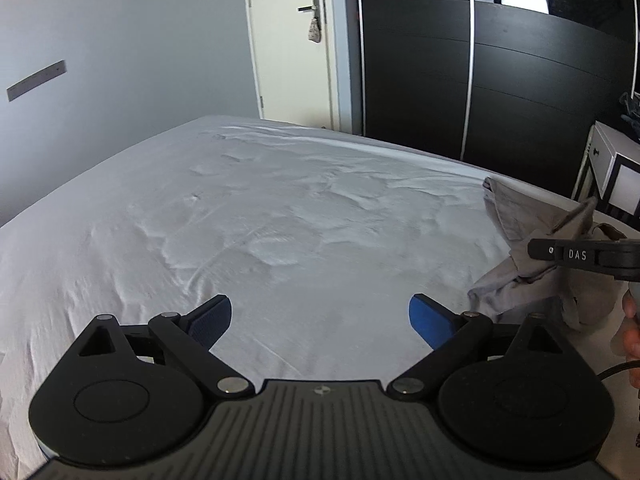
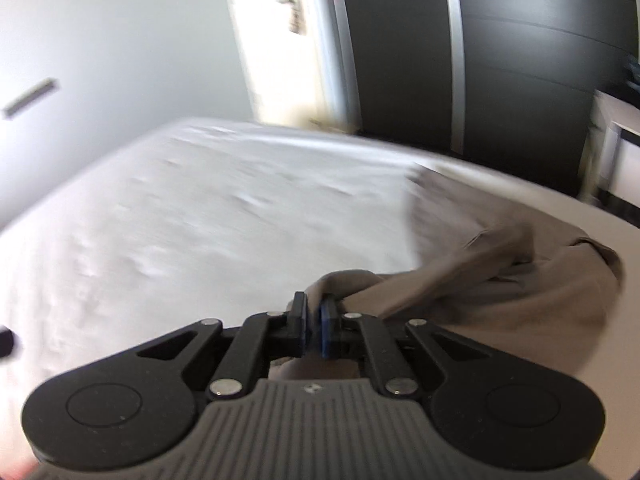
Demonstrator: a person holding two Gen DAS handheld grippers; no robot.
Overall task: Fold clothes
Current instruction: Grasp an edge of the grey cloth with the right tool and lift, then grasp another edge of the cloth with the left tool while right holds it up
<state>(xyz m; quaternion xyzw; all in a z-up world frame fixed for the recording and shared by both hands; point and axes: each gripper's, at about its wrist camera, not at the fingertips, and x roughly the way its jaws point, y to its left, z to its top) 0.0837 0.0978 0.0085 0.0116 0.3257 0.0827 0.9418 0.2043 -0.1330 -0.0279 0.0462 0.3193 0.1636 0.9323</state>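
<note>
A grey-beige garment (image 1: pixel 532 256) lies crumpled at the right side of a bed with a white sheet (image 1: pixel 260 220). My left gripper (image 1: pixel 320 322) is open and empty, held low over the bare sheet, left of the garment. My right gripper (image 2: pixel 314 320) is shut on a fold of the garment (image 2: pixel 500 272), which trails off to the right behind it over the sheet (image 2: pixel 200 220). The right gripper's finger also shows in the left wrist view (image 1: pixel 576 256), lifting the cloth. The right wrist view is blurred by motion.
A white door (image 1: pixel 292 48) and a black wardrobe (image 1: pixel 500 72) stand beyond the bed's far edge. A white and black cabinet (image 1: pixel 612 168) stands at the right. A grey wall (image 1: pixel 120 60) is on the left.
</note>
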